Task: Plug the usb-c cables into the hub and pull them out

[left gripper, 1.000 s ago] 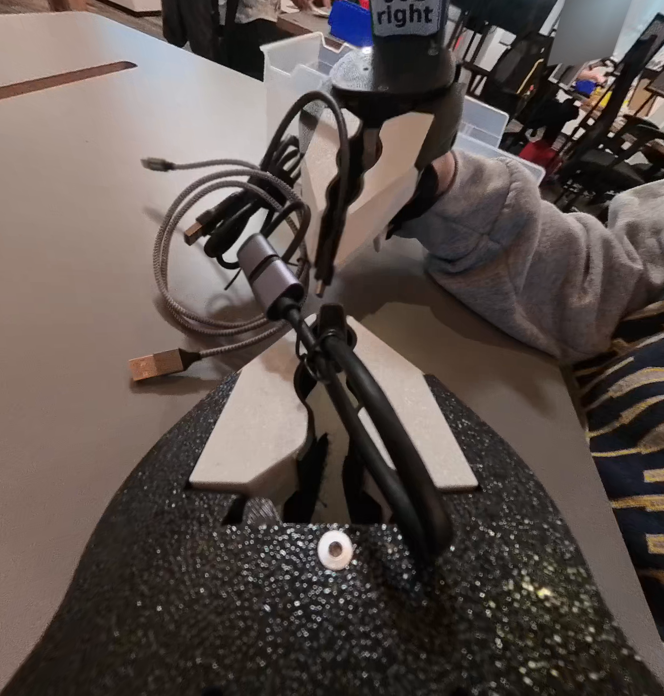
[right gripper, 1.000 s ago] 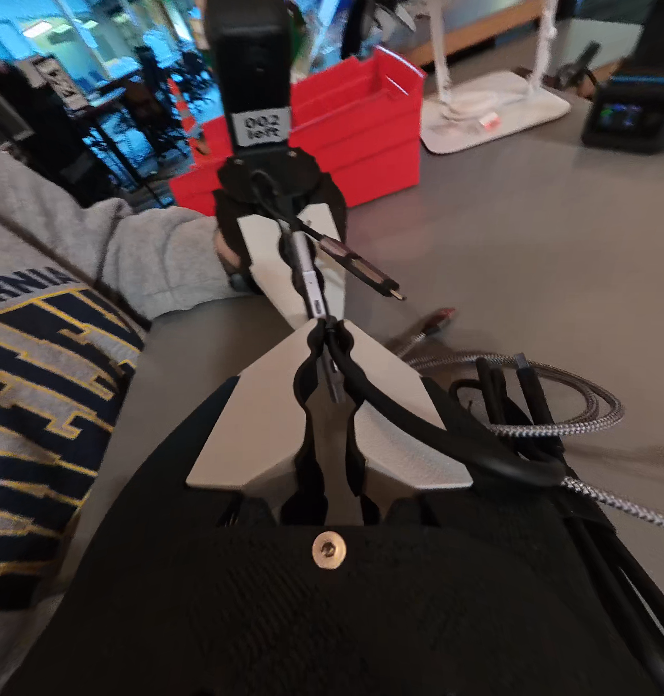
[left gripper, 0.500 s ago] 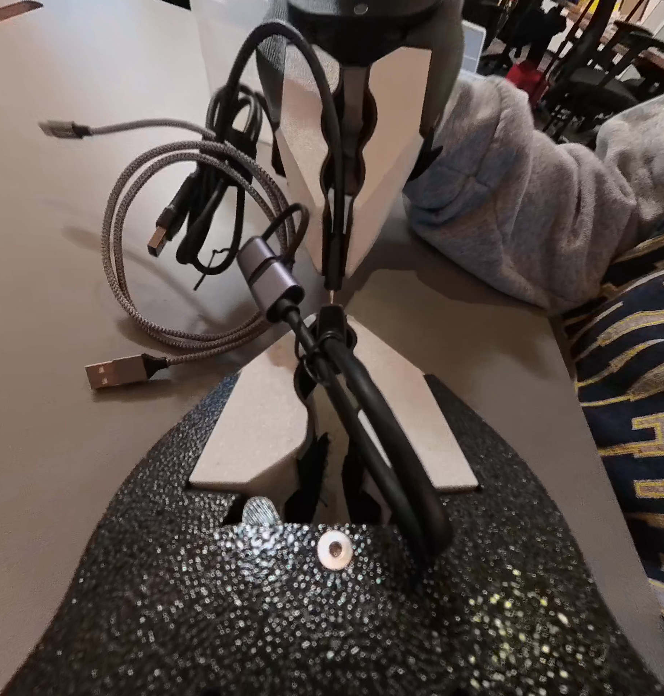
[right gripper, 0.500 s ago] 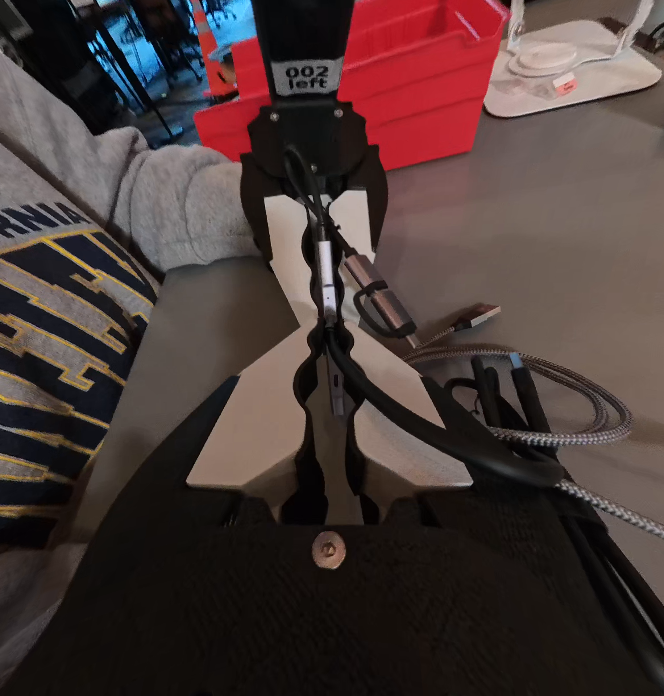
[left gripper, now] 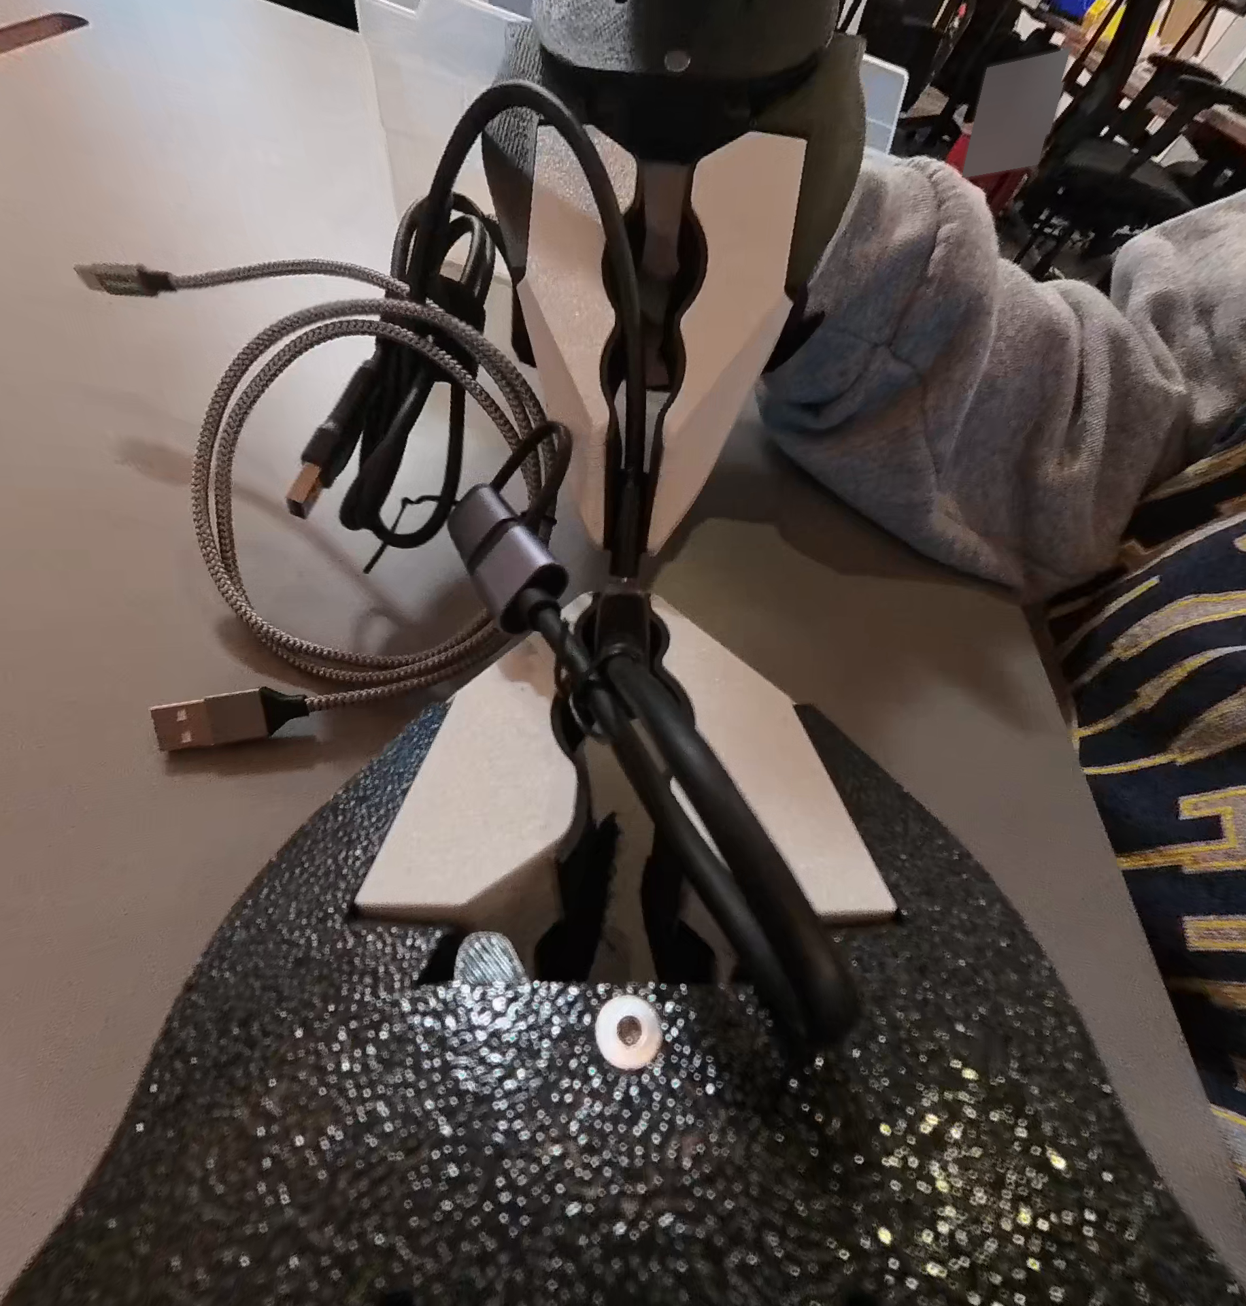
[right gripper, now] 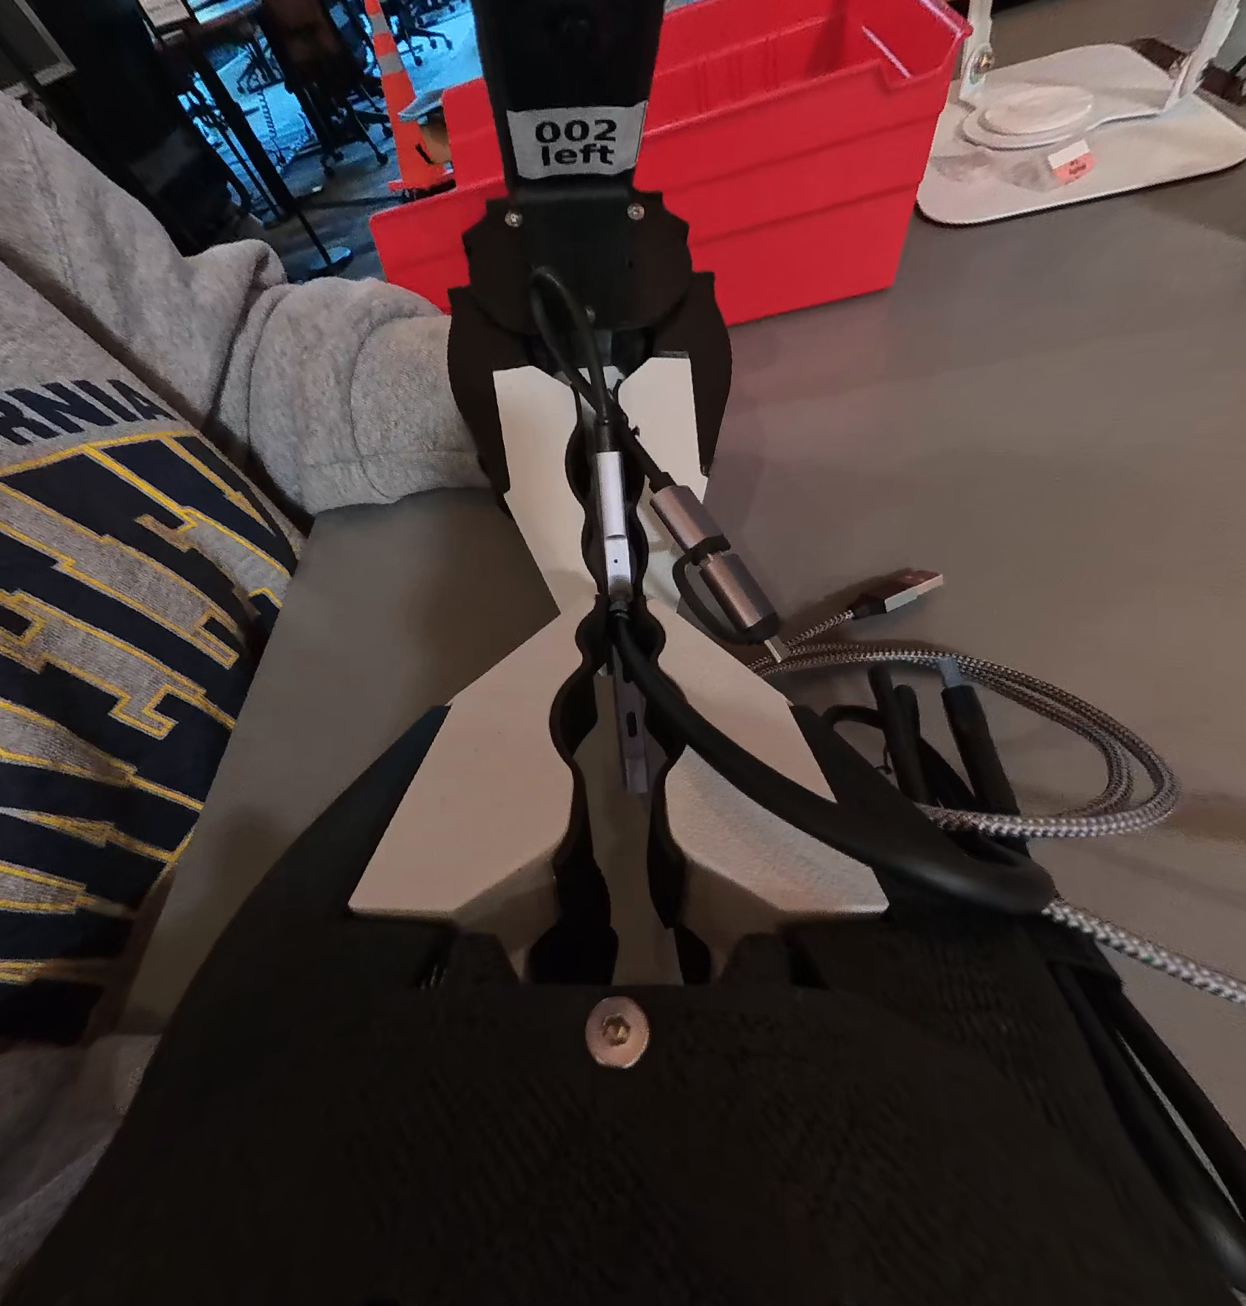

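Note:
My left gripper (left gripper: 624, 616) is shut on a slim silver hub (right gripper: 612, 523), which sticks out of its tips in the right wrist view. A grey adapter (left gripper: 507, 558) dangles beside it on a thin lead. My right gripper (right gripper: 616, 623) is shut on a black USB-C cable (right gripper: 747, 777), with the plug at its fingertips. The two grippers stand nose to nose above the table (left gripper: 76, 777). The plug tip meets the hub's end; how deep it sits is hidden. A short grey piece (right gripper: 631, 735) shows between the right fingers.
A coil of grey braided USB cables (left gripper: 267, 424) and a bundle of black cables (left gripper: 394, 396) lie on the table to the left. Red bins (right gripper: 783, 141) and a white stand base (right gripper: 1101, 141) are behind. A person's grey sleeve (left gripper: 959, 353) rests at the table edge. Left and right tips are no more than a few centimetres apart.
The two grippers have closed the gap and lined up tip to tip. The cable plug, apart from the hub before, now touches its end. The dangling adapter has swung lower.

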The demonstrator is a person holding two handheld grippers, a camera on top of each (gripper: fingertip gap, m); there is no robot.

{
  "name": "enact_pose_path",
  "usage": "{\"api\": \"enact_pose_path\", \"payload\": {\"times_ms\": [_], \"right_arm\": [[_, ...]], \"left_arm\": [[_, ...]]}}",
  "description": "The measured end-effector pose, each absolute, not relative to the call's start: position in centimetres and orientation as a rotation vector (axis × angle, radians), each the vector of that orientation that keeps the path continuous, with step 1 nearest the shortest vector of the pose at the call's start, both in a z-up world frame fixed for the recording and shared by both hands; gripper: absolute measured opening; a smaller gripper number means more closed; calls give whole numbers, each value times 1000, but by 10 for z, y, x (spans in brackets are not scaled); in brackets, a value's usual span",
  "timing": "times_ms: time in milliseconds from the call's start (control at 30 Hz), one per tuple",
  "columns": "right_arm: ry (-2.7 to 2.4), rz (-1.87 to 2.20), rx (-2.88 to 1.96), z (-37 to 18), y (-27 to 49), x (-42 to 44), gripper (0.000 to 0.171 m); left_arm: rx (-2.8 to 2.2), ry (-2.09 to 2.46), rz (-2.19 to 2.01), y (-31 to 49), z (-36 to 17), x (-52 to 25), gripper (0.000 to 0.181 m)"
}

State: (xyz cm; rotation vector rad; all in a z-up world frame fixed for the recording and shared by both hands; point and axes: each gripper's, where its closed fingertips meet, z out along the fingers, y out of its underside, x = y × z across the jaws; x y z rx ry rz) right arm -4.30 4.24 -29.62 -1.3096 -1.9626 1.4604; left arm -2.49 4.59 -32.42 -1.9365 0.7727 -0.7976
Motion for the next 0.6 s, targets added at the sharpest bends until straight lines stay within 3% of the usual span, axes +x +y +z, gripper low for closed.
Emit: {"api": "enact_pose_path", "payload": {"times_ms": [167,300,600], "right_arm": [[-1929,1464,-1306,-290,44,-45,6],[-1900,1416,-1182,-280,45,-47,38],[-1376,1529,-1228,-226,109,-38,45]], "left_arm": [[-1921,763,-787,48,-320,-26,6],[-1841,679,-728,56,-299,-39,8],[-1766,339,-654,75,-276,-93,7]]}}
